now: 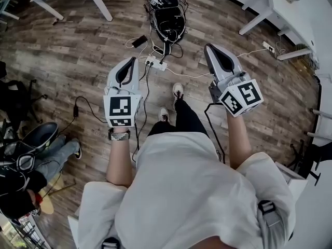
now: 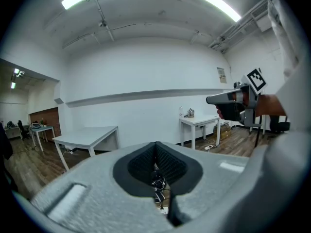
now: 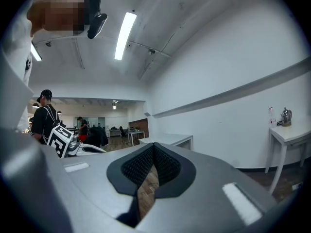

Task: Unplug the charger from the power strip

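Fingertips of the left gripper [image 1: 133, 61] and right gripper [image 1: 209, 47] are closed on nothing in the head view. The white power strip [image 1: 155, 64] lies on the wood floor [image 1: 78, 51] below and ahead, between them but nearer the left, its long axis running crosswise; which plug is the charger I cannot tell. Left gripper view: pads pressed together, the power strip [image 2: 163, 209] showing low through their slot; right gripper view: pads together too, only wood floor beyond.
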